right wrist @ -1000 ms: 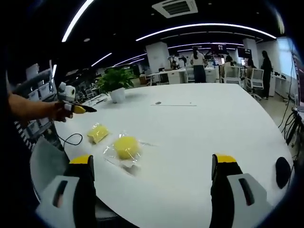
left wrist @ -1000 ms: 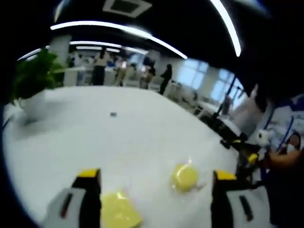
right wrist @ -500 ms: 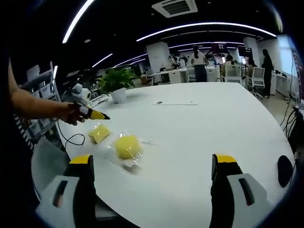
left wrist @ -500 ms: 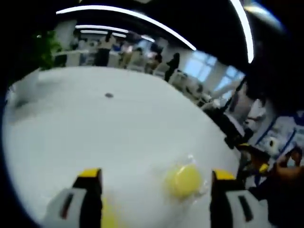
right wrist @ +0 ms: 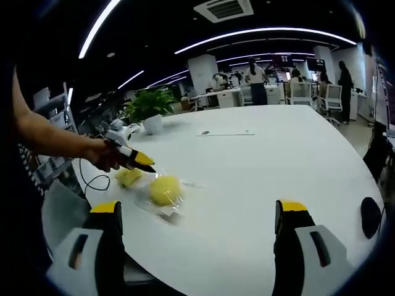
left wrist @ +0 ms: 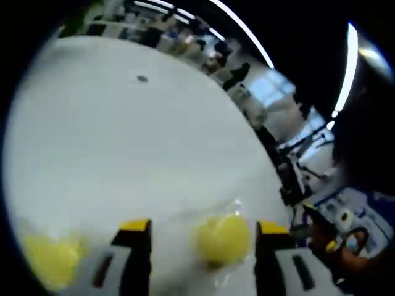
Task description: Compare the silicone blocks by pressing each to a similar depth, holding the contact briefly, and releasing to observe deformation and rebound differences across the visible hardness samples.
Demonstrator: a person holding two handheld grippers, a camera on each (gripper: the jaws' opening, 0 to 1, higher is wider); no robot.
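Note:
A round yellow silicone block [left wrist: 223, 237] in clear wrapping lies on the white table [left wrist: 123, 135], between the jaws of my left gripper [left wrist: 202, 227]. The jaws stand apart and the gripper is open, with the block nearer the right jaw. A second, flatter yellow block [left wrist: 49, 259] lies off to the left, blurred. In the right gripper view, a hand holds the left gripper [right wrist: 143, 163] low over the flat block [right wrist: 128, 177], just left of the round block [right wrist: 165, 189]. My right gripper [right wrist: 197, 206] is open, held back from both blocks with nothing between its jaws.
A potted plant [right wrist: 151, 105] stands at the table's far left. A black cable [right wrist: 92, 180] runs over the left edge. A dark round object [right wrist: 368, 217] sits by the right edge. Desks, chairs and people are far behind the table.
The left gripper has come forward and down toward the blocks, so the round block now sits between its jaws, which have narrowed a little. The right gripper has stayed put.

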